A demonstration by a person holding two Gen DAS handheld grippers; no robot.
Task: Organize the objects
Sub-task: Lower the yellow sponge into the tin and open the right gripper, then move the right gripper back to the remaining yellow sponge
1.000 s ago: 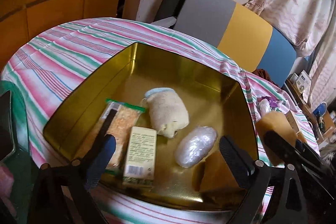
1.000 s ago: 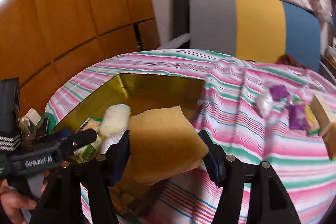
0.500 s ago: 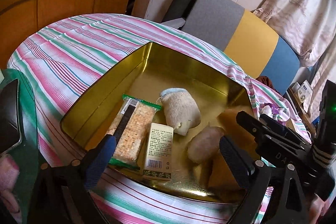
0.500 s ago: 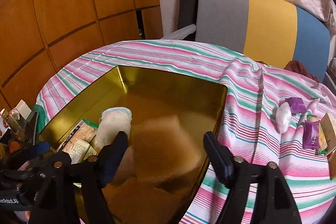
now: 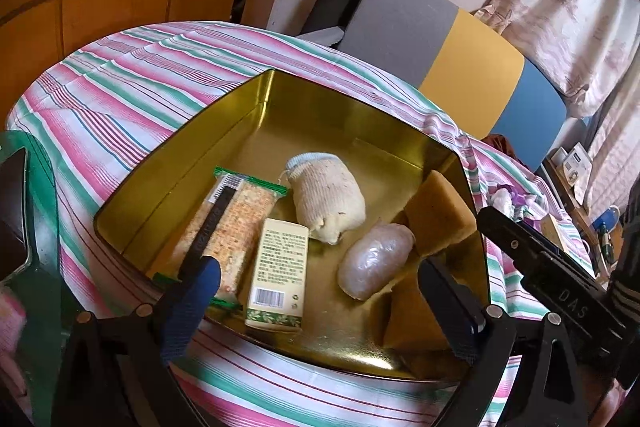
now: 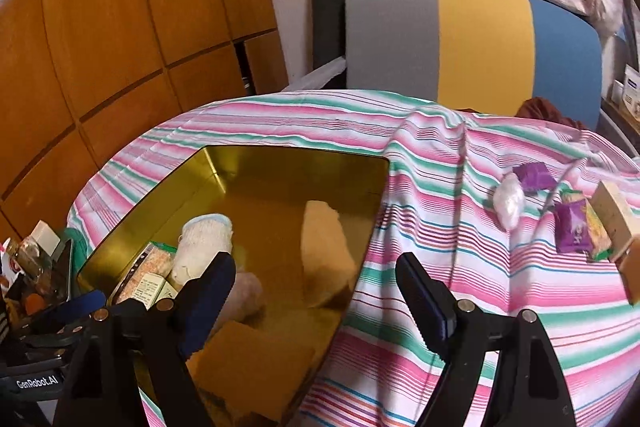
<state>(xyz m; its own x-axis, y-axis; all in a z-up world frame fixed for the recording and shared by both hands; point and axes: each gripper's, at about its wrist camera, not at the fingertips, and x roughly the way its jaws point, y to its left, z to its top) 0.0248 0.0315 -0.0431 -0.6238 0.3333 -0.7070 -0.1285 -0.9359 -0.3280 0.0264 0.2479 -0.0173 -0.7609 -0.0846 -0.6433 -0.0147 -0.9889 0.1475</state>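
Note:
A gold tin (image 5: pixel 328 115) sits on the striped cloth. Inside lie a cracker pack (image 5: pixel 236 223), a pale green box (image 5: pixel 280 271), a knitted cream pouch (image 5: pixel 328 203), a plastic-wrapped oval (image 5: pixel 376 259) and a yellow sponge (image 5: pixel 438 213) against the right wall. My left gripper (image 5: pixel 316 271) hangs open over the tin's near edge, holding nothing. My right gripper (image 6: pixel 314 263) stands open and wide above the tin's (image 6: pixel 288 163) right side, with the sponge (image 6: pixel 248 367) lying free below its left finger.
On the cloth right of the tin lie a white packet (image 6: pixel 508 201), purple wrappers (image 6: pixel 572 227) and a beige block (image 6: pixel 616 219). A grey, yellow and blue chair back (image 6: pixel 472 39) stands behind the table. Small clutter and a phone (image 5: pixel 14 211) sit at the left edge.
The right gripper's jaws spread and let go of the sponge, which dropped into the right side of the tin. The left gripper stayed open over the near edge.

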